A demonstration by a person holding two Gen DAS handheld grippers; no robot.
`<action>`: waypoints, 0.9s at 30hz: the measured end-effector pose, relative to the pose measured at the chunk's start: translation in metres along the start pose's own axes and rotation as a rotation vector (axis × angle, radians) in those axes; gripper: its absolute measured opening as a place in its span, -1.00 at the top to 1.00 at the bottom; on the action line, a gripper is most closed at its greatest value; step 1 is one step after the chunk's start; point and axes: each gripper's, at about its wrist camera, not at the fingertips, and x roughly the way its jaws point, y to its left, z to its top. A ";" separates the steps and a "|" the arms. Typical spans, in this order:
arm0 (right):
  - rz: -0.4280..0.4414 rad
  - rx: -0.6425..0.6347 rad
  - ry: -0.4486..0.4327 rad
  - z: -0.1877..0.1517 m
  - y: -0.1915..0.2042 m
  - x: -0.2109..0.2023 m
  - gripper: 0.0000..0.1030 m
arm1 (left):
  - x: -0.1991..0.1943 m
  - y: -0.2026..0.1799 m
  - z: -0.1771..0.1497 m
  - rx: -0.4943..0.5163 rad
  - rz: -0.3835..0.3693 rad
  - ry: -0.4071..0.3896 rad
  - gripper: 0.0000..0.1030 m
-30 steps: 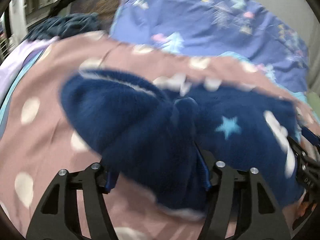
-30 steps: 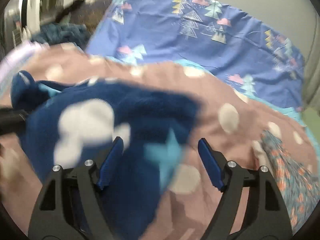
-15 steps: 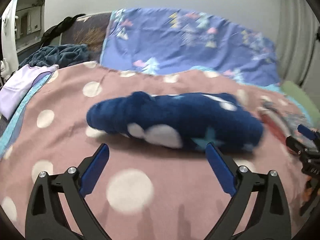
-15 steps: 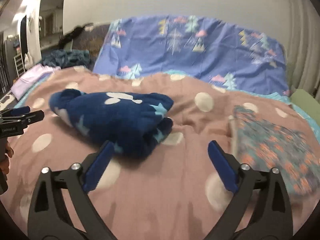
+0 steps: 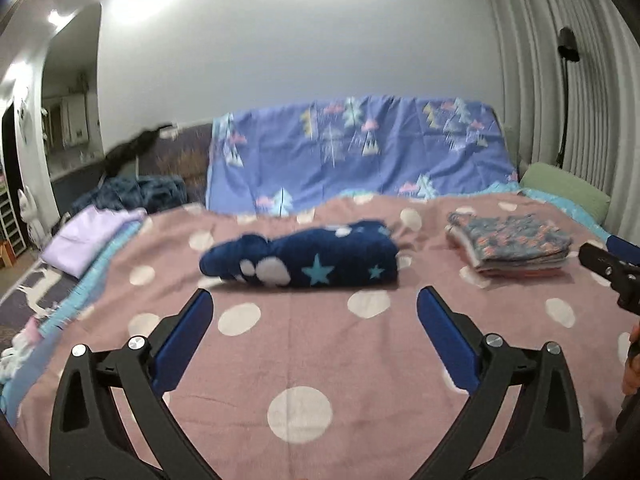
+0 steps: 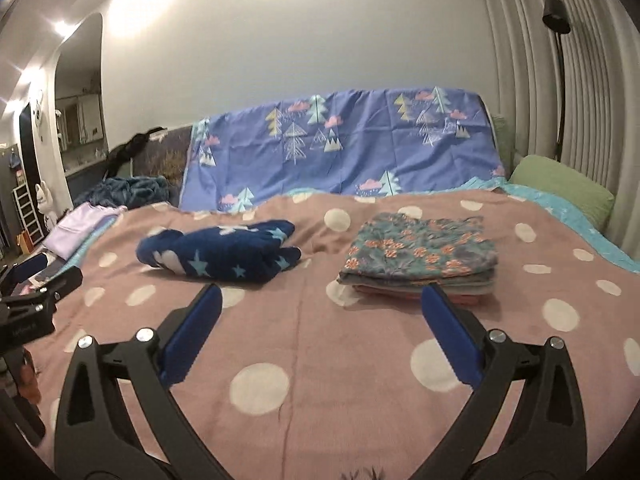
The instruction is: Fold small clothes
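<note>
Both jaws wide apart and empty on left gripper point(image 5: 312, 308) and right gripper point(image 6: 320, 304), pink spotted blanket point(image 5: 320, 360) beneath them, folded navy star garment point(image 5: 312, 256) lying mid-blanket, folded floral stack point(image 6: 420, 256) just right of it, blue tree-print sheet point(image 6: 352, 148) behind.

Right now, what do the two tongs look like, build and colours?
Both match: left tongs and right tongs have black skeletal arms with triangular cutouts, silver round bolts at the joints, and flat blue pads on the inner faces. No cables or sleeves visible.
</note>
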 end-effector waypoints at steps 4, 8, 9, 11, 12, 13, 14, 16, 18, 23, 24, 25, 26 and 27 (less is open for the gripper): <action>-0.009 -0.021 -0.060 0.004 0.007 -0.048 -0.96 | -0.047 -0.016 0.006 0.014 0.021 -0.044 -0.97; -0.029 -0.034 -0.094 0.004 0.012 -0.081 -0.96 | -0.085 -0.026 0.005 0.019 0.048 -0.084 -0.97; -0.029 -0.031 -0.099 0.004 0.013 -0.088 -0.96 | -0.093 -0.027 0.004 0.017 0.046 -0.091 -0.97; -0.027 -0.026 -0.098 0.001 0.013 -0.100 -0.96 | -0.106 -0.030 0.003 0.015 0.046 -0.098 -0.97; -0.027 -0.023 -0.093 -0.001 0.012 -0.105 -0.96 | -0.111 -0.032 0.002 0.014 0.048 -0.097 -0.97; -0.025 -0.021 -0.087 -0.002 0.011 -0.106 -0.96 | -0.117 -0.035 0.000 0.015 0.050 -0.093 -0.97; -0.019 -0.014 -0.075 -0.005 0.009 -0.110 -0.96 | -0.121 -0.036 -0.002 0.018 0.050 -0.089 -0.97; -0.014 -0.009 -0.058 -0.011 0.008 -0.115 -0.96 | -0.126 -0.040 -0.006 0.027 0.042 -0.078 -0.97; -0.015 -0.007 -0.035 -0.019 0.005 -0.118 -0.96 | -0.132 -0.043 -0.015 0.030 0.017 -0.062 -0.97; -0.028 -0.012 -0.003 -0.034 0.003 -0.124 -0.96 | -0.137 -0.040 -0.029 -0.028 0.031 -0.001 -0.97; -0.027 -0.013 0.003 -0.037 0.003 -0.125 -0.96 | -0.137 -0.039 -0.031 -0.031 0.032 0.006 -0.97; -0.027 -0.011 0.008 -0.039 0.002 -0.127 -0.96 | -0.138 -0.038 -0.033 -0.035 0.042 0.011 -0.97; -0.027 -0.009 0.010 -0.041 0.003 -0.127 -0.96 | -0.139 -0.038 -0.034 -0.036 0.050 0.012 -0.97; -0.025 -0.008 0.013 -0.043 0.002 -0.128 -0.96 | -0.140 -0.038 -0.035 -0.035 0.058 0.014 -0.97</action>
